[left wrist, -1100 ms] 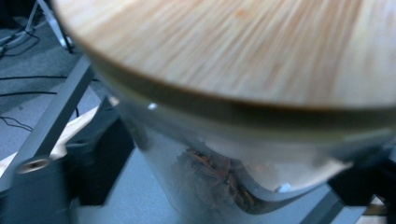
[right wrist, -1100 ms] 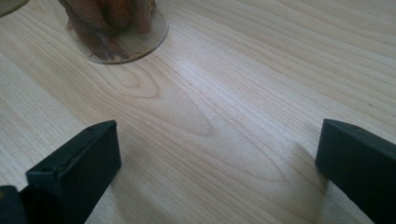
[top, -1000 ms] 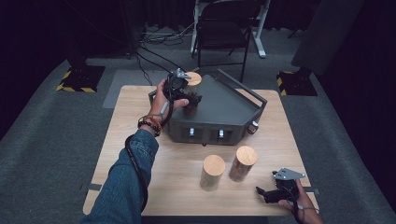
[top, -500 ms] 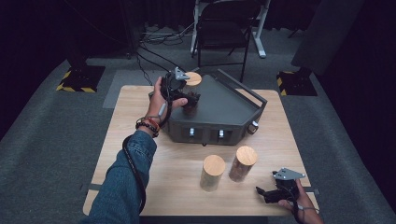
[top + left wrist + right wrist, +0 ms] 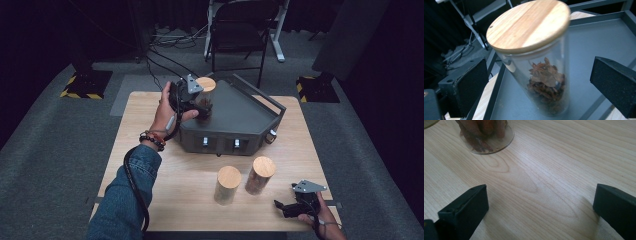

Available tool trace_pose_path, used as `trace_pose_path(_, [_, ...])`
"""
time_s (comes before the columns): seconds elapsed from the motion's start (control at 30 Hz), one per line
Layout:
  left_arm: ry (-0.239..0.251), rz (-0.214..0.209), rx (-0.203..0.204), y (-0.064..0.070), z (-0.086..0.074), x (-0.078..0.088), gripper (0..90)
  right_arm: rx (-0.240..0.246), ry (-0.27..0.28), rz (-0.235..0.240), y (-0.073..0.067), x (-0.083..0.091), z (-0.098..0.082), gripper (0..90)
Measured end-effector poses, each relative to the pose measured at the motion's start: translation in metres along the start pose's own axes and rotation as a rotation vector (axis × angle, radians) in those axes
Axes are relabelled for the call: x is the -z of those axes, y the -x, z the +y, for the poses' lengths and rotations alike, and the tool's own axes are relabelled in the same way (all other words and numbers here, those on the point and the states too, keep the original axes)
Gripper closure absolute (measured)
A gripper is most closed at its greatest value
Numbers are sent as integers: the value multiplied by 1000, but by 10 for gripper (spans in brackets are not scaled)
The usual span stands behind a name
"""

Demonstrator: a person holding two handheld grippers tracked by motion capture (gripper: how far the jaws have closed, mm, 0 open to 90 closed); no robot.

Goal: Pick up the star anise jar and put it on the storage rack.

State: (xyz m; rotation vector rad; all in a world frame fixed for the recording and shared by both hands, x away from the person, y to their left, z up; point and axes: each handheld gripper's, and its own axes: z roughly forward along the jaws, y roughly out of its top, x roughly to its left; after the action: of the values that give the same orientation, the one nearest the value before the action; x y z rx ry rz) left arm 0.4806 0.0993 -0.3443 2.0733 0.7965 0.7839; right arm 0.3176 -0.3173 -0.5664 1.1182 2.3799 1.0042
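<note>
The left gripper (image 5: 200, 106) has its jaws spread wide around a lidded jar (image 5: 536, 65) of star anise, not touching it; the jar stands on the grey tray (image 5: 240, 112). Two more jars (image 5: 228, 185) stand mid-table. The right gripper (image 5: 289, 208) rests on the table (image 5: 160, 175), jaws wide apart and holding nothing.

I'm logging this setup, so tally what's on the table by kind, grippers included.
Glass jars with wooden lids: 3, one on the tray, two on the table
Grey tray: 1
Handheld grippers: 2, left, right
Total: 6
</note>
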Motion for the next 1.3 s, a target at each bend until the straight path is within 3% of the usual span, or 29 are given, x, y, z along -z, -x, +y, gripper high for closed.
trace_pose_path(0.63, [27, -18, -75, 21, -30, 22, 13, 0, 0, 0, 0, 0, 0, 0])
trace_pose_path(0.97, [35, -15, -98, 29, -57, 33, 13, 0, 0, 0, 0, 0, 0, 0])
trace_pose_path(1.3, [4, -33, -110, 39, -85, 38, 13, 0, 0, 0, 0, 0, 0, 0])
